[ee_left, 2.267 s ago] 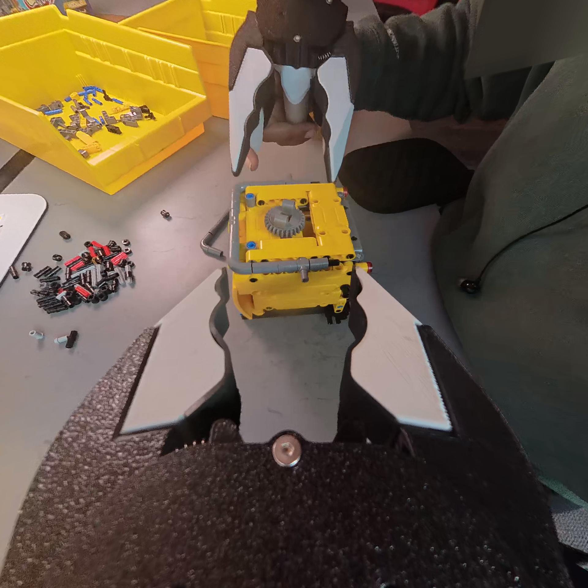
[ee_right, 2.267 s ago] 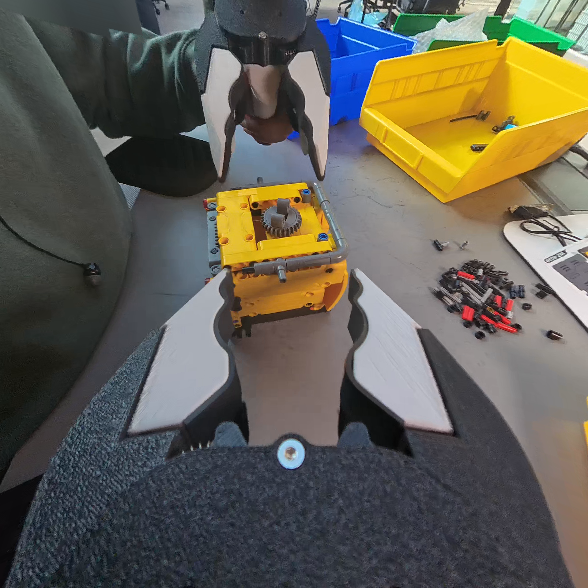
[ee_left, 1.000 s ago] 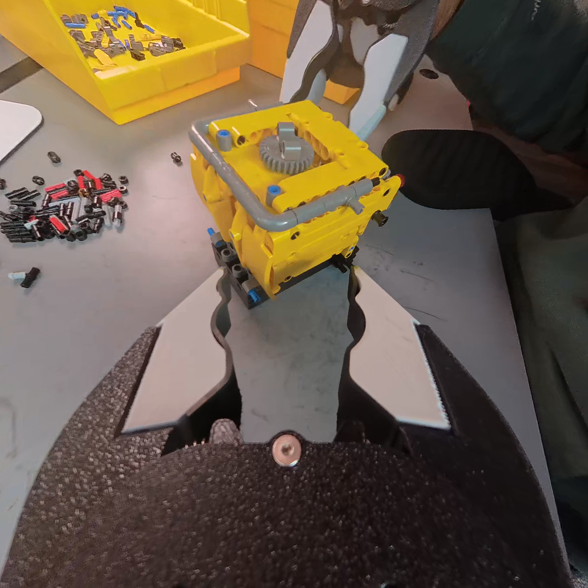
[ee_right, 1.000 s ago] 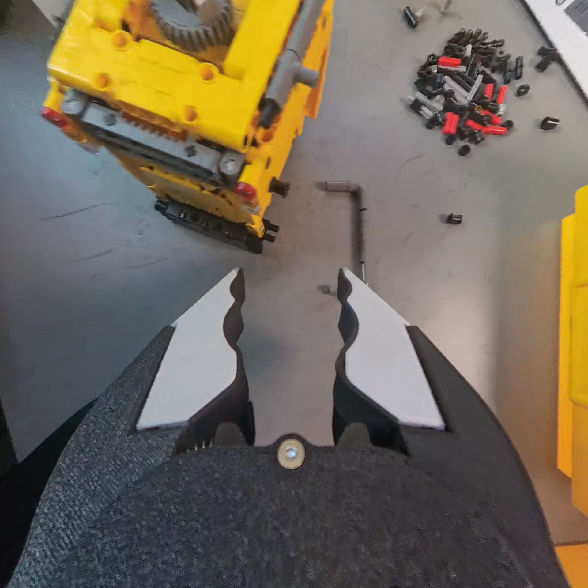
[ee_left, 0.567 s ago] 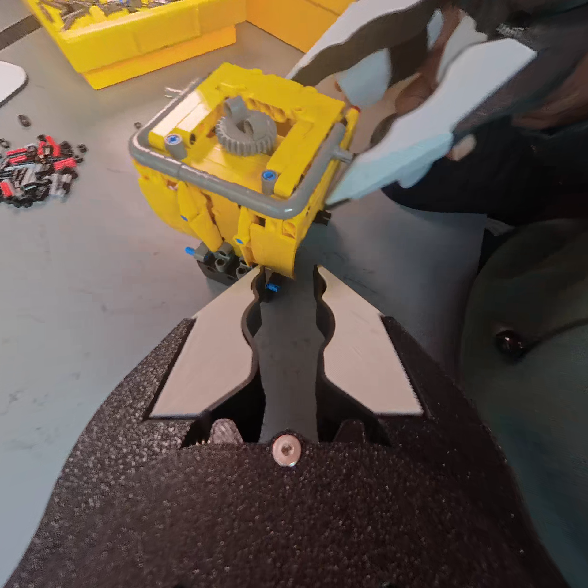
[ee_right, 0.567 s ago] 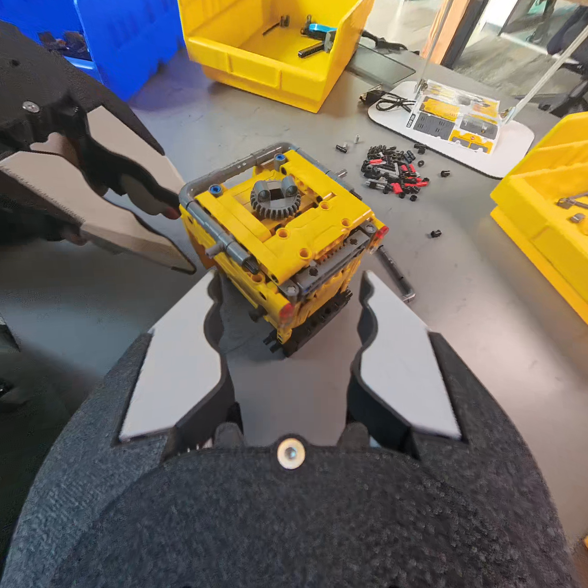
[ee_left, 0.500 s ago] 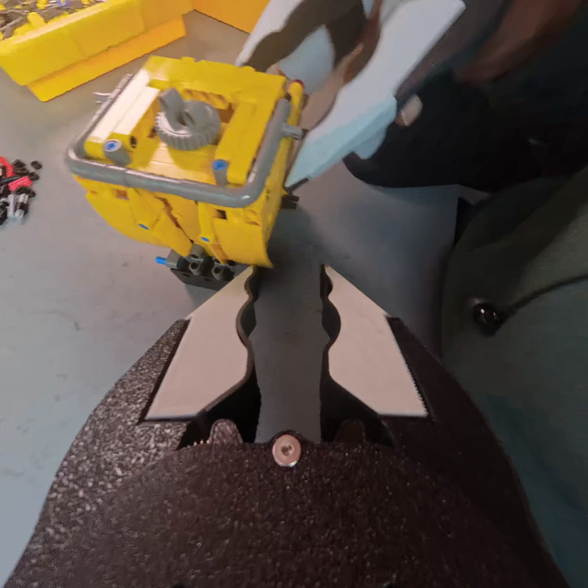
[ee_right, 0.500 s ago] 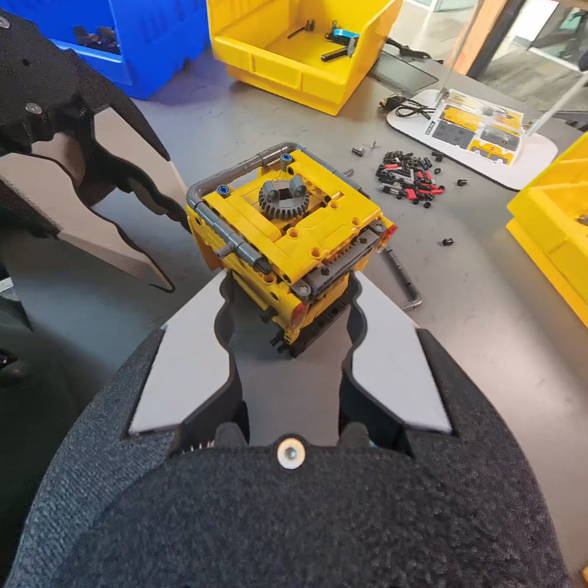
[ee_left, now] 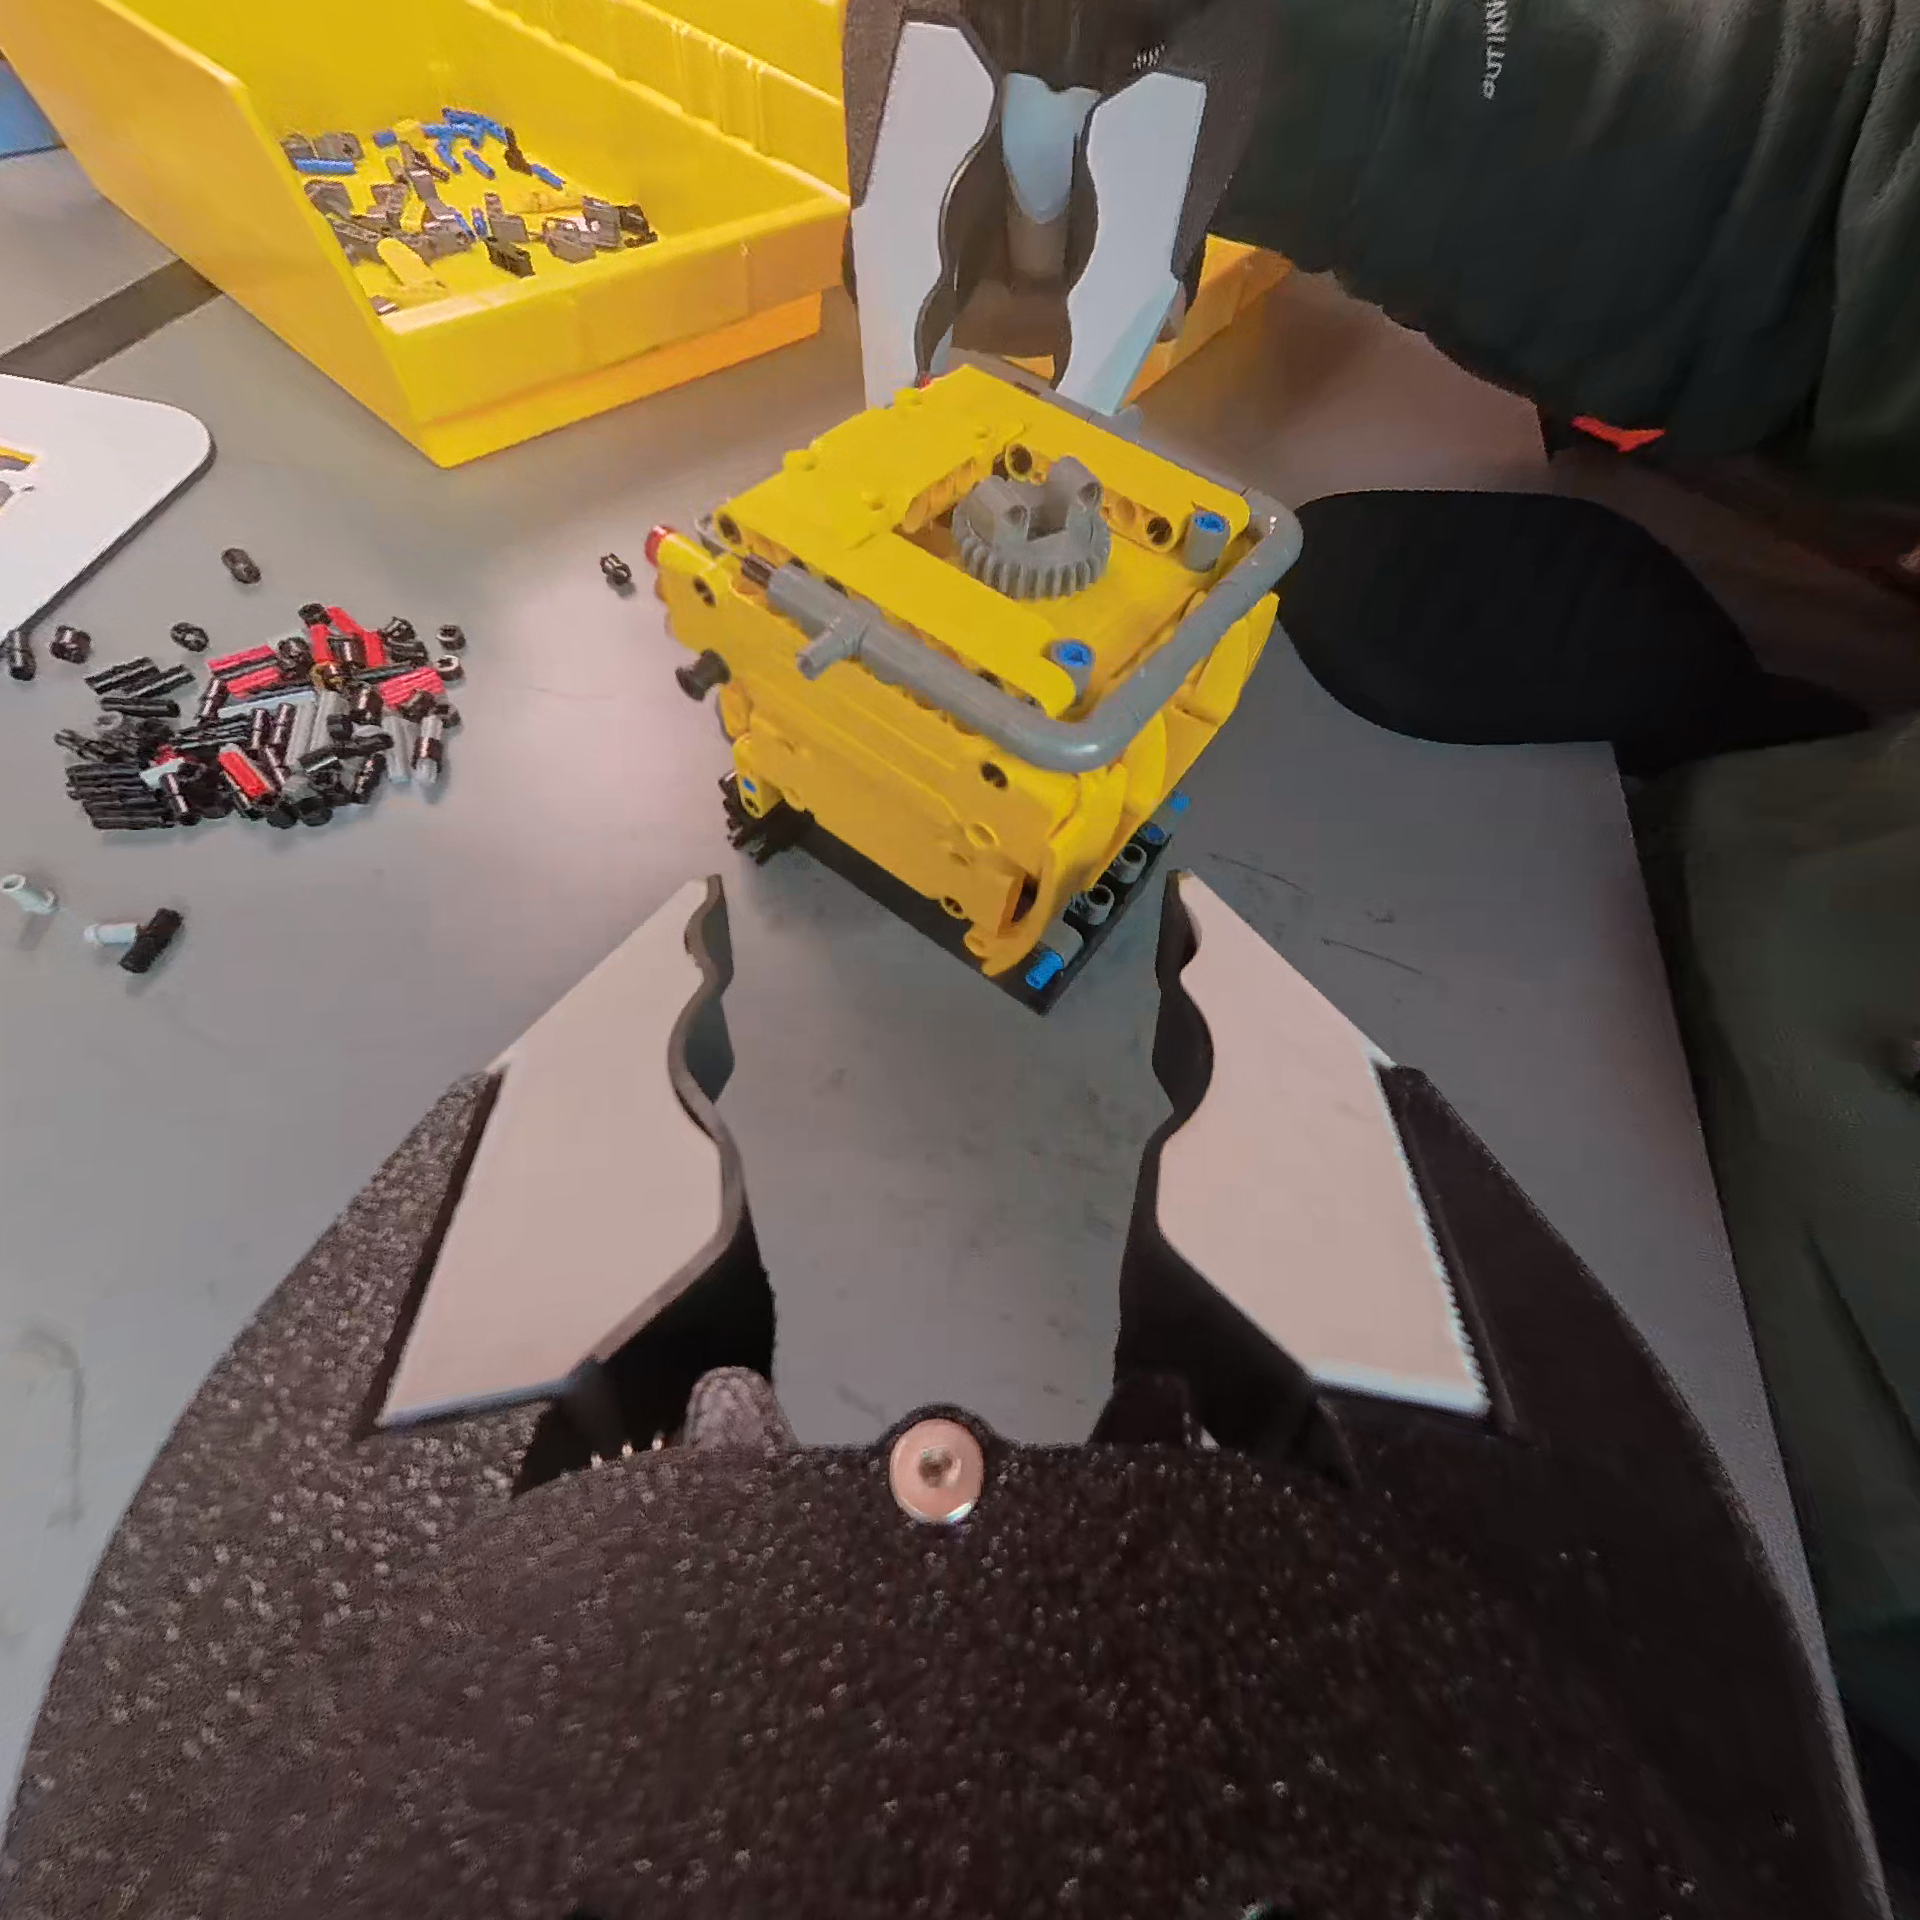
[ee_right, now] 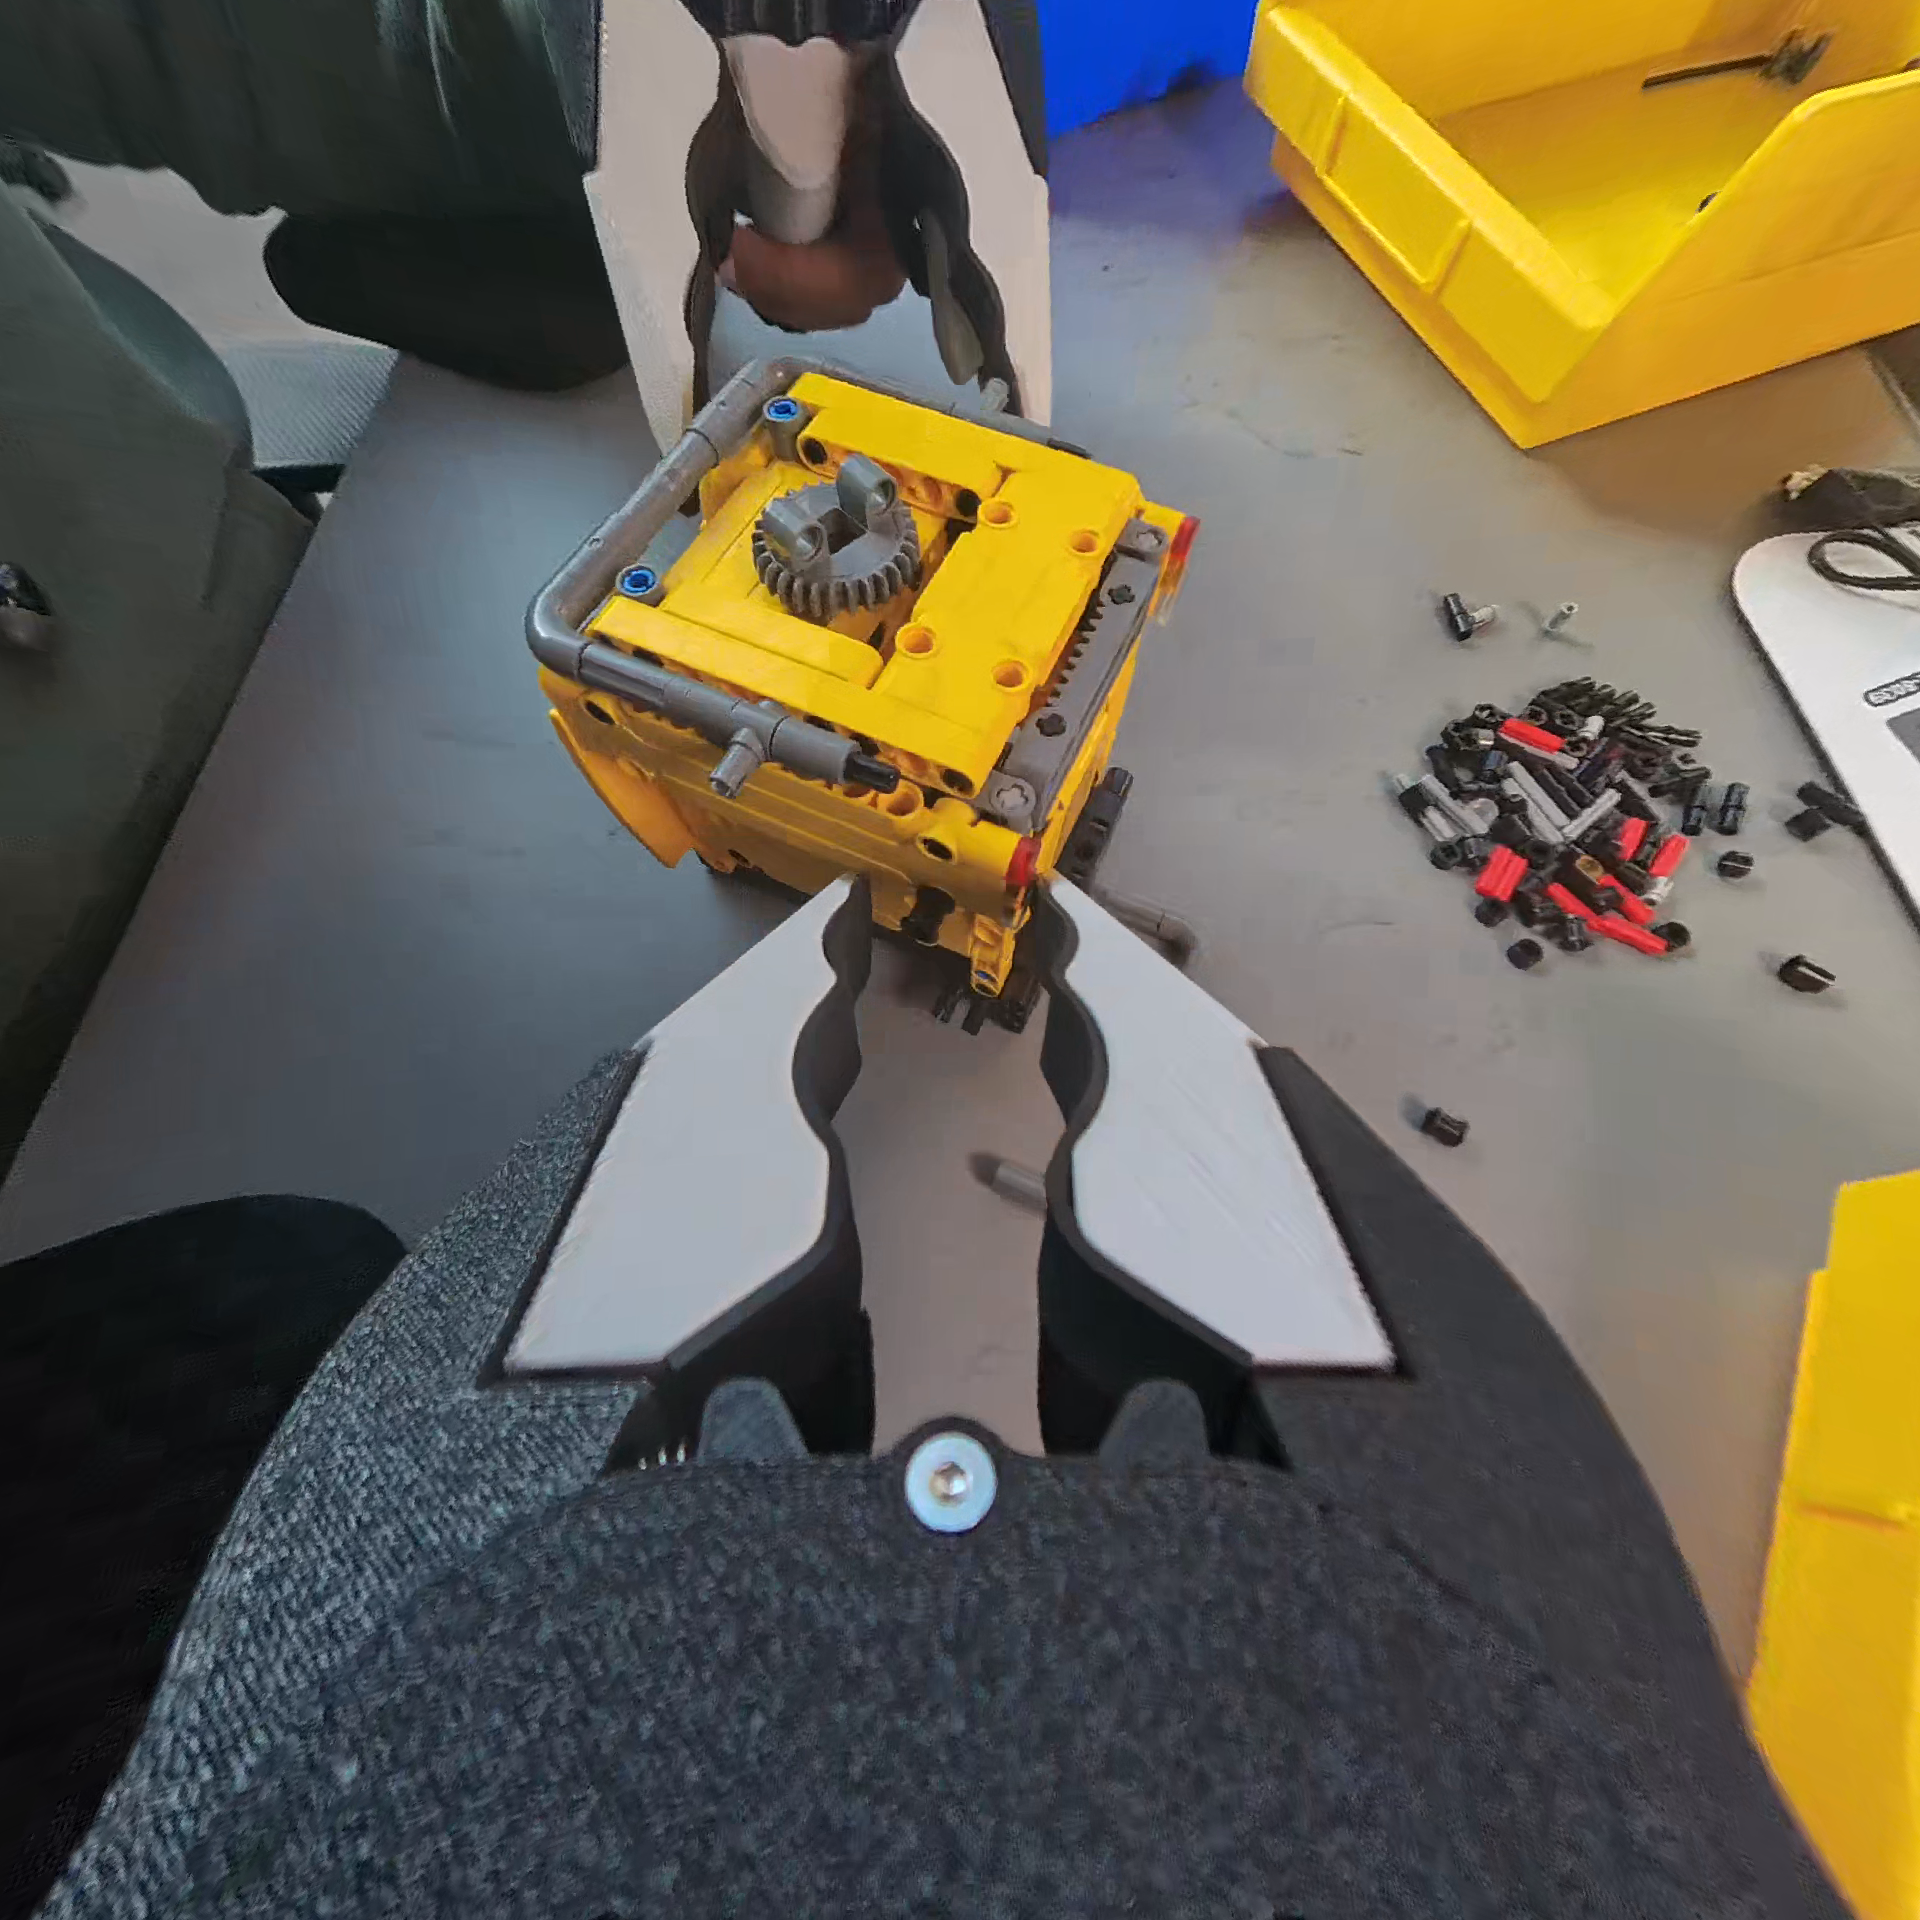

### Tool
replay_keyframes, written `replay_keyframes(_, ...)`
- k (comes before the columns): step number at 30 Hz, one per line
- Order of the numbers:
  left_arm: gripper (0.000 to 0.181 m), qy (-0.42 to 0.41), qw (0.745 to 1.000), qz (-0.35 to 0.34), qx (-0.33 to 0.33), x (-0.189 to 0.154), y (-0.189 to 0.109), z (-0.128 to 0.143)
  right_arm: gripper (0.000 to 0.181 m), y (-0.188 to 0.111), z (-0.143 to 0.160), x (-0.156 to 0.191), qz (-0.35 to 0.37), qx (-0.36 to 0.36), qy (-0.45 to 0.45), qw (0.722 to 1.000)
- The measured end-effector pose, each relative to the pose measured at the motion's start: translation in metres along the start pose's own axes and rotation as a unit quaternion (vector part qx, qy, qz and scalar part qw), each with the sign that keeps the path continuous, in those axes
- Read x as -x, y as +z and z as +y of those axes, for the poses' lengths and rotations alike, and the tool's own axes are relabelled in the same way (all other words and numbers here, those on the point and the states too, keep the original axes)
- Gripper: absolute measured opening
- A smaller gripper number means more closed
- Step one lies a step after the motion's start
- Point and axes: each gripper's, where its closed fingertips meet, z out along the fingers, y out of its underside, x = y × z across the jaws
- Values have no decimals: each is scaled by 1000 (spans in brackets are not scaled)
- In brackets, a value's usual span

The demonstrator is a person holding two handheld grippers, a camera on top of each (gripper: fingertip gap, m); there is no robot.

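A yellow brick model with a grey gear on top and a grey tube rail along two edges stands on the grey table. It also shows in the right wrist view. My right gripper is closed narrowly on the model's near lower corner. In the left wrist view the right gripper pinches the model's far corner. My left gripper is wide open and empty, its fingertips either side of the model's opposite bottom corner without touching it. It also shows at the top of the right wrist view.
A pile of small black, red and grey pins lies beside the model. Yellow bins stand behind, another at the right edge. A white board and a loose grey pin lie on the table. A person's dark sleeve is close. My right fingertips sit around 11 cm from my left ones. About 8 cm separates my right fingertips from the loose grey pin.
The model has turned on the table. My right gripper has narrowed onto its corner. My left gripper has opened wide and now faces the opposite corner.
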Motion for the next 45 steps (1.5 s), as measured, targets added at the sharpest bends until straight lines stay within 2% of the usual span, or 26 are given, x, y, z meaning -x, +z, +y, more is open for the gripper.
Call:
replay_keyframes(2, 87, -8, 1000, 16, -4, 9, 6, 2, 29, 11, -7, -10, 10, 1, 22, 1000)
replay_keyframes(4, 89, -14, 999, 37, -11, 9, 9, 2, 30, 23, -10, -16, 41, 5, -8, 999)
replay_keyframes(6, 83, -1, 999, 45, -13, 3, 9, 3, 30, 31, -10, -20, 66, 8, -22, 998)
replay_keyframes(10, 86, 51, 998, 18, 16, -2, 6, 12, 24, 35, -17, -13, 76, -14, -4, 997)
replay_keyframes(13, 79, 50, 998, 39, 9, -11, 2, 13, 27, 32, -14, -3, 80, -9, -6, 997)
replay_keyframes(16, 73, 60, 997, 52, 13, -16, -3, 16, 28, 13, -3, -23, 143, 27, 14, 989)
replay_keyframes(20, 72, 48, 995, 83, 2, -23, -7, 16, 28, -4, 38, -56, 219, 150, 68, 962)
replay_keyframes(22, 67, 40, 995, 93, -4, -25, -7, 16, 28, 1, 59, -58, 211, 193, 105, 952)
replay_keyframes(24, 65, 35, 995, 95, -9, -27, -6, 16, 25, 10, 71, -56, 196, 201, 139, 950)
replay_keyframes(29, 61, 36, 994, 101, -10, -33, -1, 17, 6, 17, 70, -53, 171, 172, 161, 957)
replay_keyframes(31, 57, 39, 993, 110, -6, -38, 1, 17, 6, 18, 69, -53, 169, 167, 154, 959)
replay_keyframes(34, 54, 44, 992, 117, 0, -43, 3, 18, 6, 12, 59, -58, 178, 138, 146, 963)
replay_keyframes(38, 54, 45, 990, 135, 14, -46, -1, 24, 6, -3, 24, -62, 191, 83, 110, 972)
replay_keyframes(41, 50, 24, 988, 147, 41, -37, -15, 32, 6, -13, -2, -57, 185, 56, 73, 979)
replay_keyframes(45, 50, -19, 994, 102, -16, -4, -31, 13, 6, -18, -27, -52, 170, 50, 36, 983)
